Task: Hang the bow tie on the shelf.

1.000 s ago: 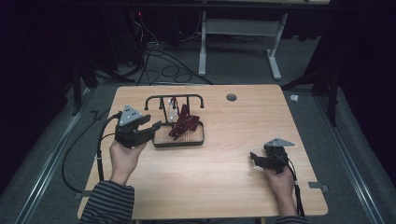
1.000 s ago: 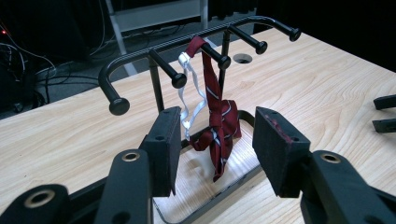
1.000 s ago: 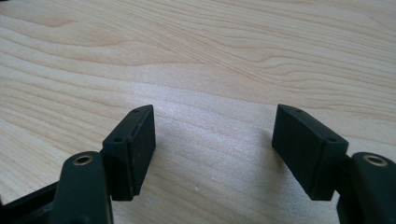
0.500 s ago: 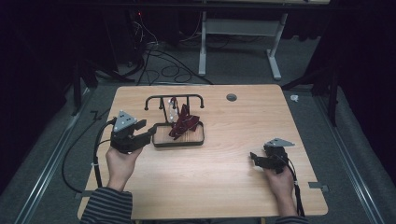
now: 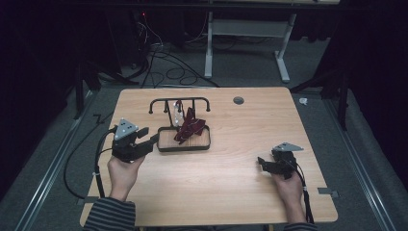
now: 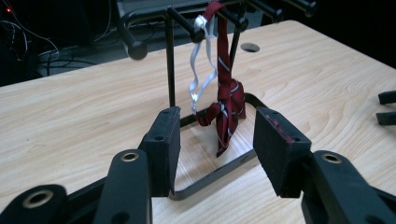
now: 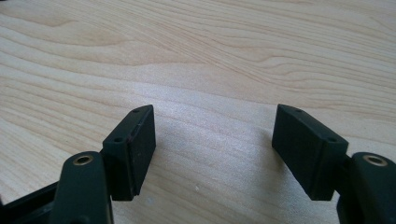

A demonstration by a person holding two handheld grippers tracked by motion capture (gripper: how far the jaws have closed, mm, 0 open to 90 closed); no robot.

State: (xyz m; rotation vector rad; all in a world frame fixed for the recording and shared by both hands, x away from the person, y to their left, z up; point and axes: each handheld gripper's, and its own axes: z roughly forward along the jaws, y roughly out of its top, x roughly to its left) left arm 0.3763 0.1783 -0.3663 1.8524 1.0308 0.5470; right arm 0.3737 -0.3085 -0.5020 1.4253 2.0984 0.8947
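A black metal rack (image 5: 159, 101) with a wooden base stands left of the table's middle. A dark red striped tie (image 5: 190, 127) hangs from its top bar and slumps onto the base. Beside the tie (image 6: 228, 100) a white strap (image 6: 198, 80) dangles from the same bar. My left gripper (image 5: 153, 138) is open just left of the rack's base, its jaws pointing at it with nothing between them; in the left gripper view the left gripper (image 6: 217, 136) frames the tie's lower end from a short distance. My right gripper (image 5: 261, 162) rests open over bare wood at the right, with nothing between the jaws of the right gripper (image 7: 212, 140).
The wooden table (image 5: 250, 202) has a round cable hole (image 5: 238, 100) near its far edge. Black cables trail from both grippers off the near side. Beyond the table lie floor cables and a white desk frame (image 5: 284, 57).
My left gripper has drawn back a little from the rack, leftward and toward the person. The right gripper and the tie have stayed put.
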